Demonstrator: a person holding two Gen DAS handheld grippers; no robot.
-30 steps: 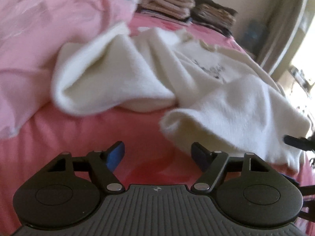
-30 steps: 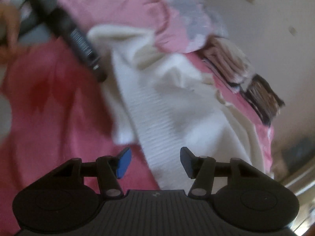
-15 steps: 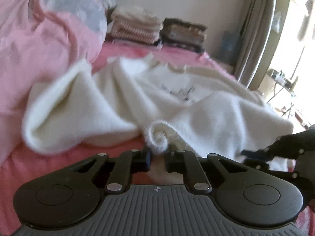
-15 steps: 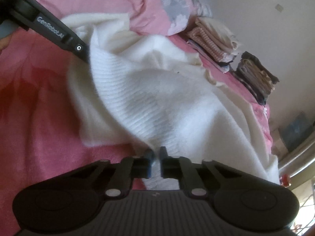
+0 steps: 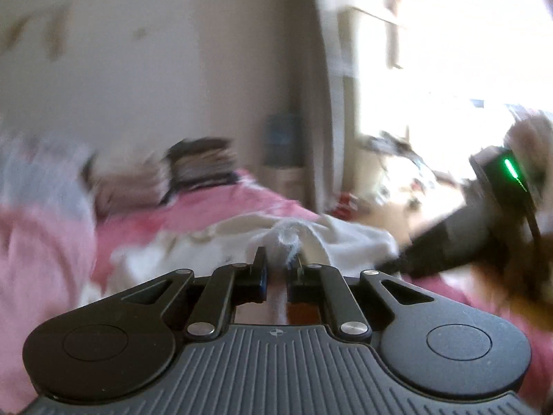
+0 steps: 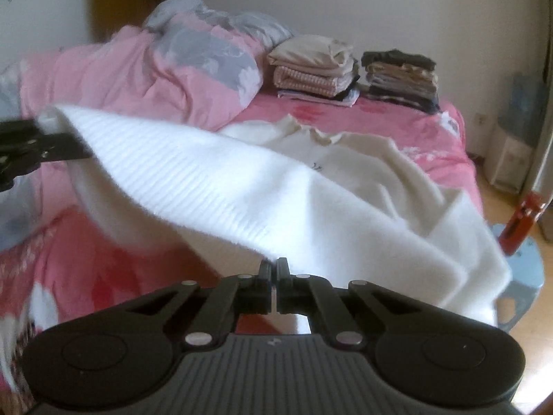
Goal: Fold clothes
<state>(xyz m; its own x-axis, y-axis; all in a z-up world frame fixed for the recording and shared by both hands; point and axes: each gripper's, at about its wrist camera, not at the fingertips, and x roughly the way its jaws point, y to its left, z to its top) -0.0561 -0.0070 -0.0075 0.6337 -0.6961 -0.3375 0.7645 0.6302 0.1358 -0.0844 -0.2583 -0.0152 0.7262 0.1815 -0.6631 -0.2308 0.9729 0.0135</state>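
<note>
One second earlier both grippers stood spread above the bed with nothing between the pads. By this moment both had closed on the white sweater (image 6: 311, 186) and lifted its ribbed hem clear of the pink bedsheet (image 6: 69, 259). The left gripper (image 5: 276, 264) pinched a bunched tuft of the hem between its pads. The right gripper (image 6: 274, 266) was pressed almost fully together on a thin edge of the same hem. The hem hung between the two grippers as a raised span. The rest of the sweater, collar toward the far end, lay on the sheet.

The right edge of the sweater draped at the side of the bed, above a blue stool (image 6: 528, 269) on the floor. A rumpled pink duvet (image 6: 145, 76) bordered the sweater on the left. Two stacks of folded clothes (image 6: 314, 65) sat well apart from the collar at the far end. Bare sheet lay open below the raised hem. The left wrist view was heavily blurred.
</note>
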